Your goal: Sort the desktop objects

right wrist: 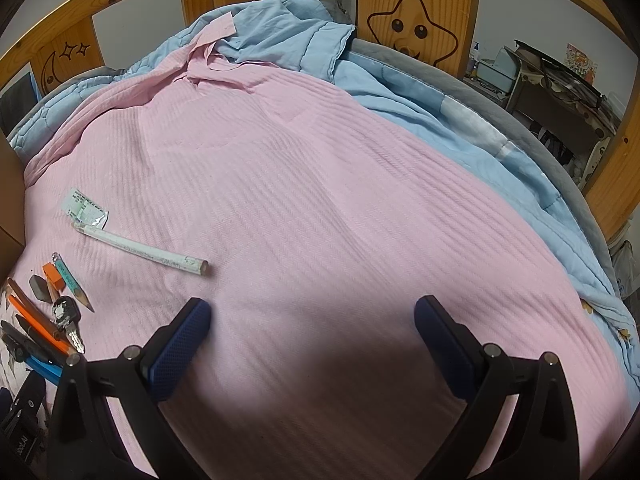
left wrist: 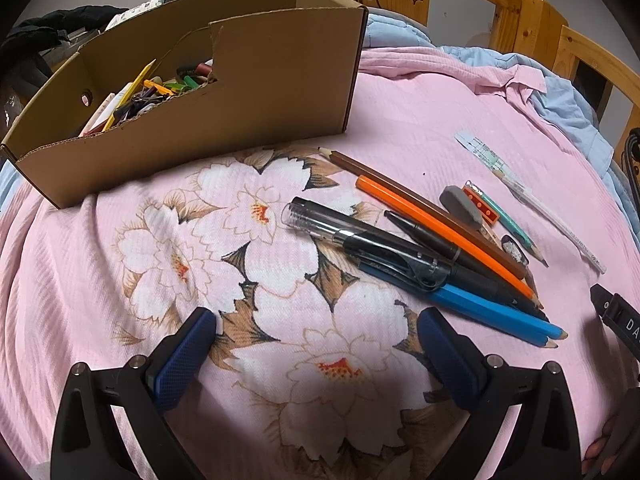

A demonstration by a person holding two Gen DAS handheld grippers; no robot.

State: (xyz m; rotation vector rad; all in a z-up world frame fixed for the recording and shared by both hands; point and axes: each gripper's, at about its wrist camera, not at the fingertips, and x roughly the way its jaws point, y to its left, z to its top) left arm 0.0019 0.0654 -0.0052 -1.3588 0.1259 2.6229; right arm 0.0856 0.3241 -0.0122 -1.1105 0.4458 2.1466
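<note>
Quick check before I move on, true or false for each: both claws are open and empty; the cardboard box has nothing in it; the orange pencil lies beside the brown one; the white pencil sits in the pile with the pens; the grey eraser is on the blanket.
1. Both claws, left claw and right claw, are open and empty. True.
2. The box has nothing in it. False: it already holds stationery.
3. The orange pencil lies beside the brown pencil. True.
4. The white pencil sits in the pile. False: it lies apart, near a paper slip.
5. The eraser is on the blanket. True.
</note>
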